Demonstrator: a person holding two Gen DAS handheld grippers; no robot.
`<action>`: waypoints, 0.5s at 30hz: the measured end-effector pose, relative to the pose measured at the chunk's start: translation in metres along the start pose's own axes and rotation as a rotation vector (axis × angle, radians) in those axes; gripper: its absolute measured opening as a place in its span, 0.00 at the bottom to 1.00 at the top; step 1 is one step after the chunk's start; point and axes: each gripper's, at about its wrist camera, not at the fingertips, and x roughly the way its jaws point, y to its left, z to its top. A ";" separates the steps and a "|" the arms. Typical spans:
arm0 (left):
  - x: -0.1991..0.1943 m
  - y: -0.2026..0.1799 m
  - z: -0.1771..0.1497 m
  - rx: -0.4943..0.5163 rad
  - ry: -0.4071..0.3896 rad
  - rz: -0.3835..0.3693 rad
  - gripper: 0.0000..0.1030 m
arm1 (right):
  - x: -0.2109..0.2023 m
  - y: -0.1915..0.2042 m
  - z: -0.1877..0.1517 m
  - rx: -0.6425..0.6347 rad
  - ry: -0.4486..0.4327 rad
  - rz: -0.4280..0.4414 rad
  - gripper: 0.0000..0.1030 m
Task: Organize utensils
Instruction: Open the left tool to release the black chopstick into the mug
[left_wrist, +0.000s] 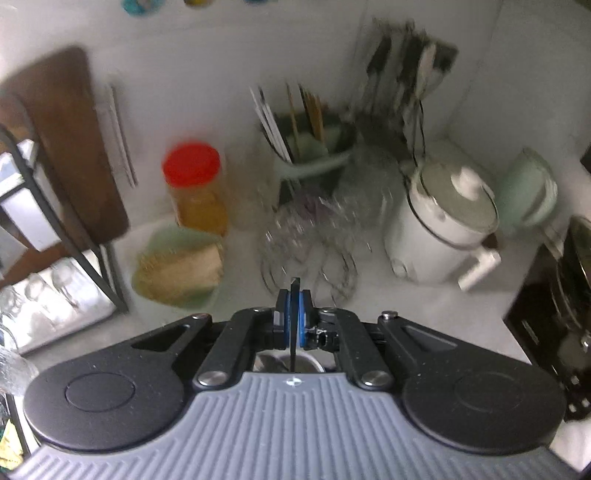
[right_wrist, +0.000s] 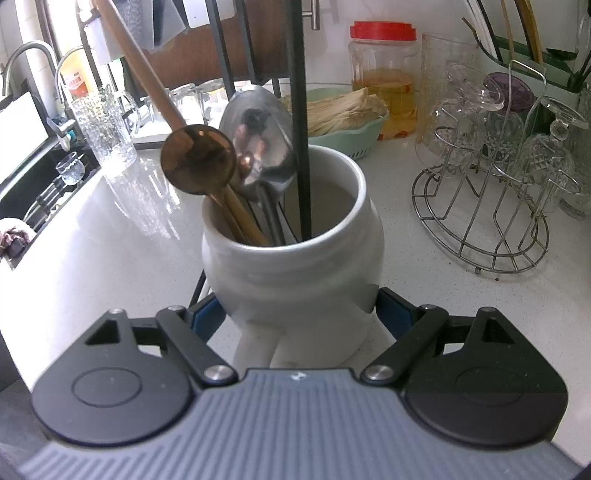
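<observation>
My right gripper (right_wrist: 299, 314) is shut on a white ceramic jar (right_wrist: 295, 266), with one blue pad on each side of its lower belly. Inside the jar stand a metal spoon (right_wrist: 258, 136), a round brown spoon (right_wrist: 199, 158) with pale wooden handles beside it, and a thin black handle (right_wrist: 301, 129) that rises straight up out of the picture. My left gripper (left_wrist: 294, 314) is shut on that black handle (left_wrist: 294, 295), which shows as a thin edge between the blue pads. Below them the jar's rim (left_wrist: 314, 363) peeks through. The left wrist view is blurred.
A wire rack of upturned glasses (right_wrist: 480, 206) stands to the jar's right. Behind are a red-lidded jar (right_wrist: 384, 74), a green basket (right_wrist: 351, 122) and a tall glass (right_wrist: 103, 125); the sink (right_wrist: 37, 166) lies left. A white lidded pot (left_wrist: 443, 221) and a chopstick holder (left_wrist: 314, 147) stand near the wall.
</observation>
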 end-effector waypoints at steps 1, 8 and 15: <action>0.003 -0.001 0.002 0.005 0.036 -0.009 0.05 | 0.000 0.000 0.000 0.001 0.001 0.000 0.87; 0.018 0.001 0.019 -0.036 0.217 -0.084 0.05 | 0.001 0.000 0.001 0.004 0.002 -0.003 0.87; 0.022 0.004 0.025 -0.042 0.226 -0.091 0.05 | 0.002 0.000 0.001 0.008 0.003 -0.009 0.87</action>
